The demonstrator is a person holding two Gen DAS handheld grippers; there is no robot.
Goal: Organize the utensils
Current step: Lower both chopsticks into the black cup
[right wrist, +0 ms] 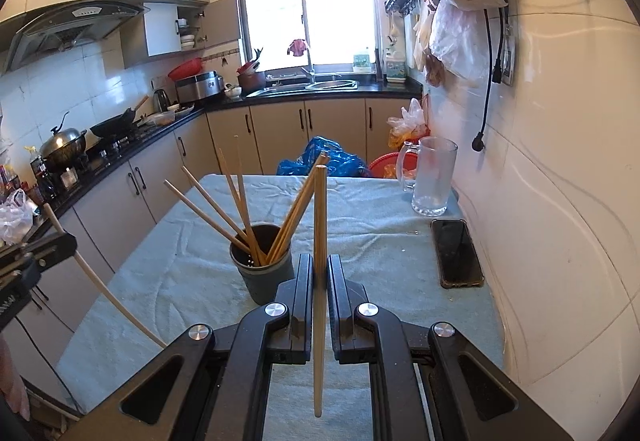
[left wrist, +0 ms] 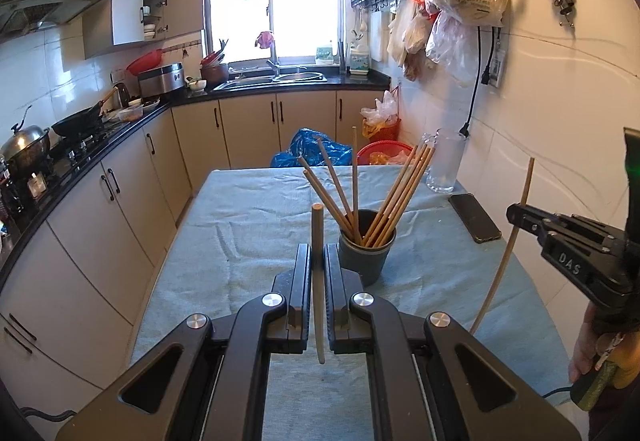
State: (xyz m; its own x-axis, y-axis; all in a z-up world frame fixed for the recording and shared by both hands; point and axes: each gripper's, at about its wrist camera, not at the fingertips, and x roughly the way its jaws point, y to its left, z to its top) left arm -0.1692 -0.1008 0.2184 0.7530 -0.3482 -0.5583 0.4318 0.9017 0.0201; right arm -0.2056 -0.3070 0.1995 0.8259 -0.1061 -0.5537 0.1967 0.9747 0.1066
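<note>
**A:** Bamboo, by the look of it: each gripper is clamped shut on one loose chopstick. The left gripper pinches the left-hand chopstick nearly upright, just beside the grey holder cup on the blue table cloth. The right gripper does the same with the right-hand chopstick, to the cup's right.

**B:** What could go wrong?

**A:** Both sticks are held near mid-length with long free ends. I'd judge that a lowered tip could catch the sticks already fanned out in the cup and lever them over the rim, or nudge the light cup itself. A thin round stick between flat pads may also swivel. On the right, the glass mug and the phone lie near that hand's path.

**B:** Counts?

**A:** Two grippers, two held chopsticks, one cup, one mug, one phone. In the cup I count four leaning left and about four bunched right. The bundle overlaps, so eight is my best guess.
</note>
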